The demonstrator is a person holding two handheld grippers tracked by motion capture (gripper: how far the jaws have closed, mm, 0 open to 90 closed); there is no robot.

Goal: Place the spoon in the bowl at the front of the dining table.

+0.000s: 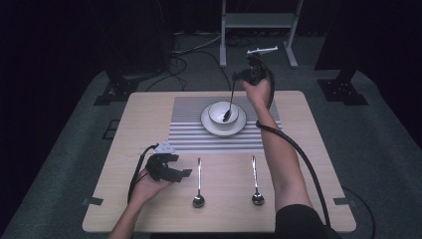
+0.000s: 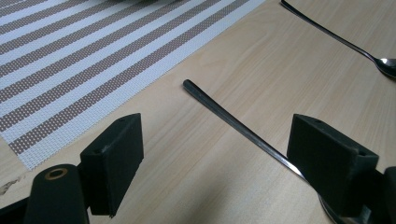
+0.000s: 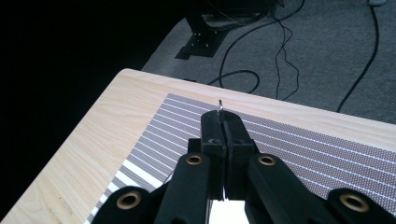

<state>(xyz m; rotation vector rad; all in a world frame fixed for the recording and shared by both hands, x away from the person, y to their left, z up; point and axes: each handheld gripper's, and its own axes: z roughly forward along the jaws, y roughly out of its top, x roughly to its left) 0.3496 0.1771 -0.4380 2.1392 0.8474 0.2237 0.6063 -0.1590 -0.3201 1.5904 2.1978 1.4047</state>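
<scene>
Resting low on the table [image 1: 119,199], your left gripper [image 1: 171,170] has its jaws spread wide with nothing between them; a spoon [image 2: 233,123] lies just ahead, its handle running between the jaws, a second spoon [image 1: 256,181] farther off. Beyond, your right gripper [image 1: 251,74] is clamped on a third spoon's [image 1: 230,107] handle tip, its scoop down inside the bowl [image 1: 219,110] on the plate [image 1: 241,124]. Lower it gently, keep the handle leaning on the rim, then release.

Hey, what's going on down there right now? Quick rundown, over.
Right gripper shut on spoon, bowl end in white bowl. Left gripper open, beside near spoon. Nothing in the way.
</scene>
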